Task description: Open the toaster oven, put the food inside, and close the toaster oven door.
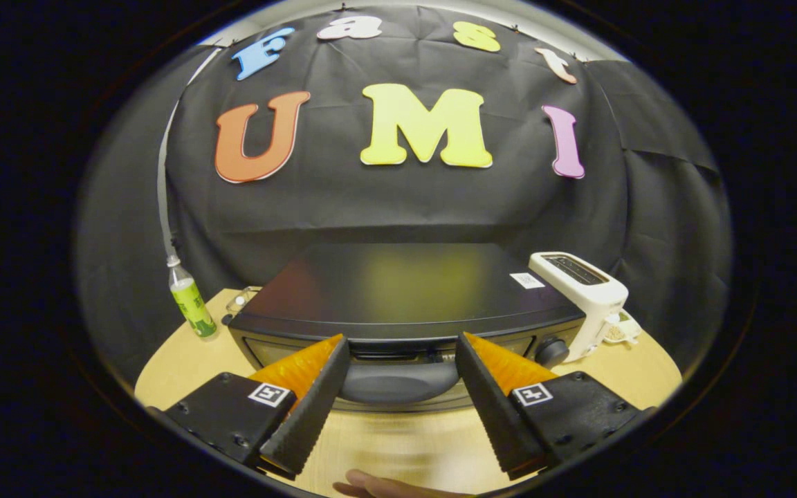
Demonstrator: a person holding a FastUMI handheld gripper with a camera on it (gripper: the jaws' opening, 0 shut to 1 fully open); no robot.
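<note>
Here a green-labelled bottle point(191, 302) stands near the tabletop's point(184, 353) left edge, then the black toaster oven point(405, 294) fills the middle, and a white pop-up toaster point(587, 294) sits toward the right edge. The gripper point(402, 360) has its fingers spread wide, the door handle point(398, 382) between them. Best to close squarely on the handle's middle, then pull down evenly.
</note>
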